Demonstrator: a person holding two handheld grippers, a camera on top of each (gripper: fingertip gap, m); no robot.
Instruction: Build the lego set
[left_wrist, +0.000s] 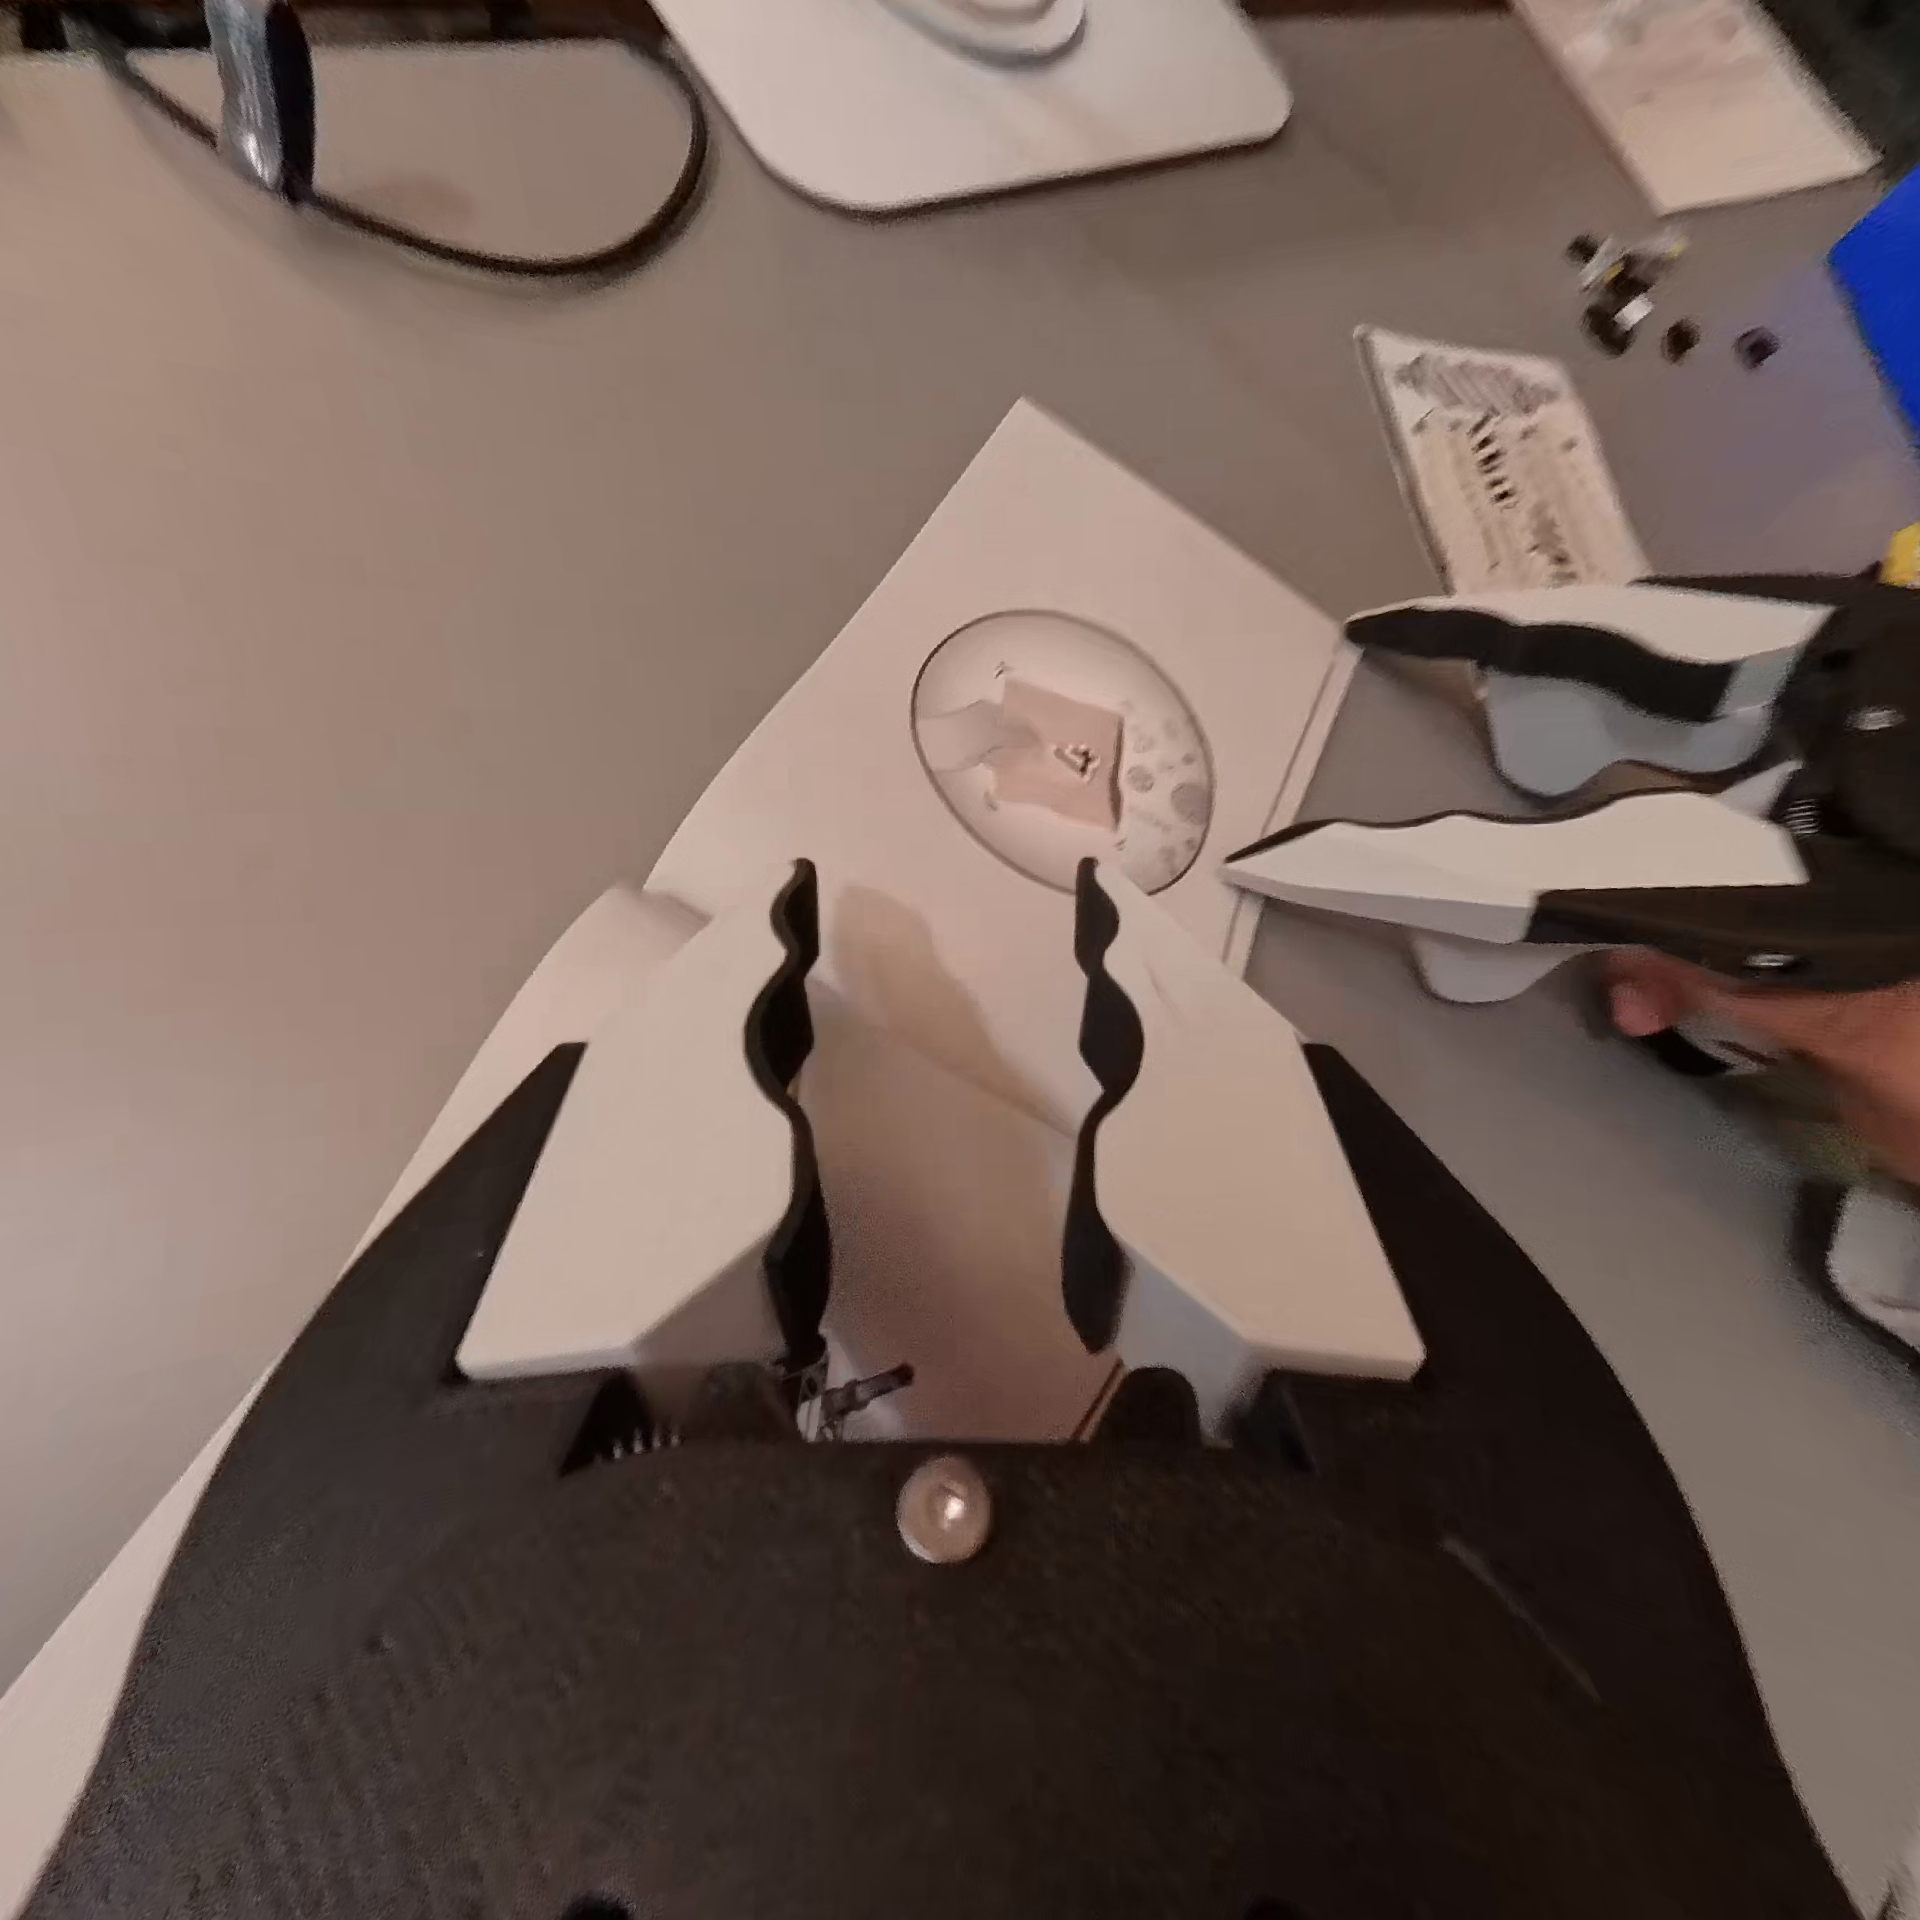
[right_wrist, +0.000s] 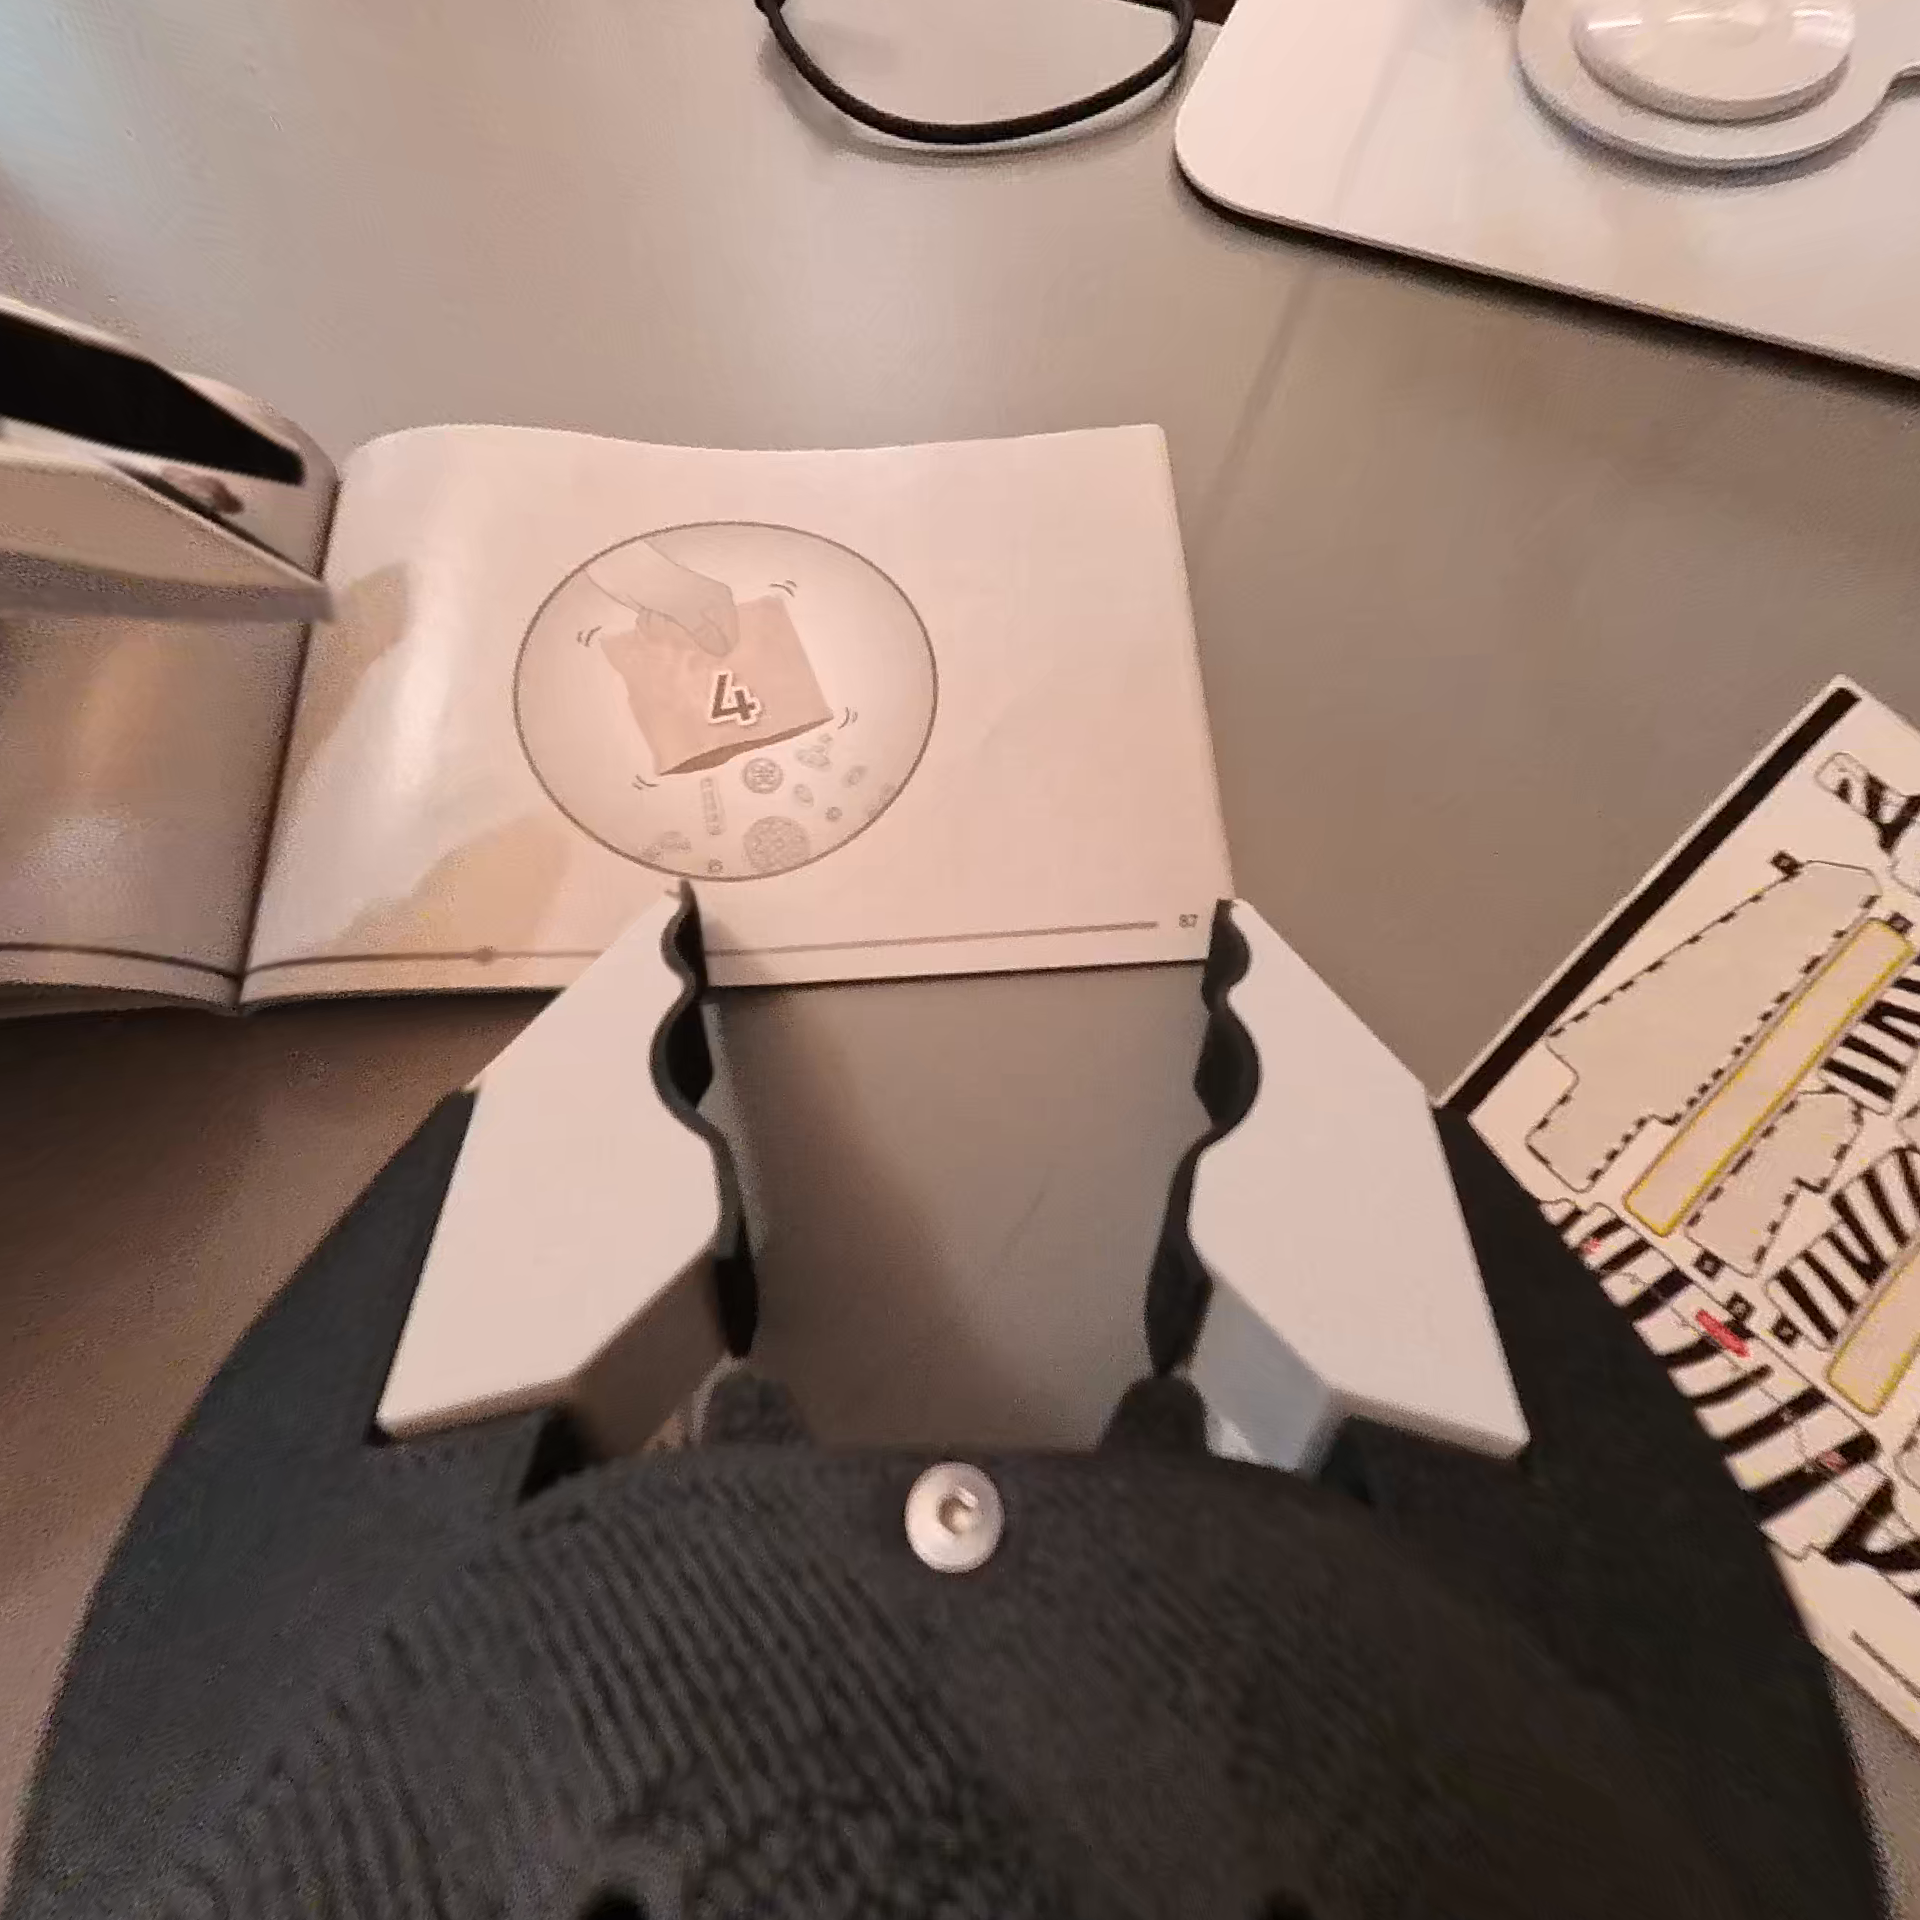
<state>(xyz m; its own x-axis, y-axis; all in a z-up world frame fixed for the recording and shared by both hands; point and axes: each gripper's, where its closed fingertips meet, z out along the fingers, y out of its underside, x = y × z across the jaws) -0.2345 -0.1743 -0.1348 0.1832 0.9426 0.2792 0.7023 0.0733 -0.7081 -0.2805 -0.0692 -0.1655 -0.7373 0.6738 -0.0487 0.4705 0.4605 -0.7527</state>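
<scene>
Here, two hand-held claws hover over a grey desk (right_wrist: 1455, 499) where a white instruction booklet (right_wrist: 1039, 582) lies open. The page facing up shows a round drawing of a hand shaking pieces out of a bag, the kind of page that starts a new stage of a build.

The left claw (left_wrist: 943, 883) is spread, its white fingers with wavy black pads apart and nothing between them; it hangs just above the booklet's left-hand pages. The right claw (right_wrist: 954, 920) is also spread and empty, its fingertips over the bare desk at the booklet's lower edge. From the left wrist view the right claw comes in from the right side, held by a person's hand (left_wrist: 1787, 1049), its tips near the booklet's outer edge.

A sticker sheet (right_wrist: 1714, 1143) with black-and-white striped shapes lies just to the right of the booklet. Farther off, a few small dark Lego pieces (left_wrist: 1631, 296) sit in a loose cluster on the desk, well apart from both claws. A white monitor stand (left_wrist: 987, 94) and a black cable (left_wrist: 623, 244) lie at the back.

Judging from the page, the step in hand is reading the instructions before opening a fresh bag. No such bag can be seen in either view. The next move likely calls for finding that bag, or else pinching the page corner to turn it, which needs a light, shallow grip on thin paper.
</scene>
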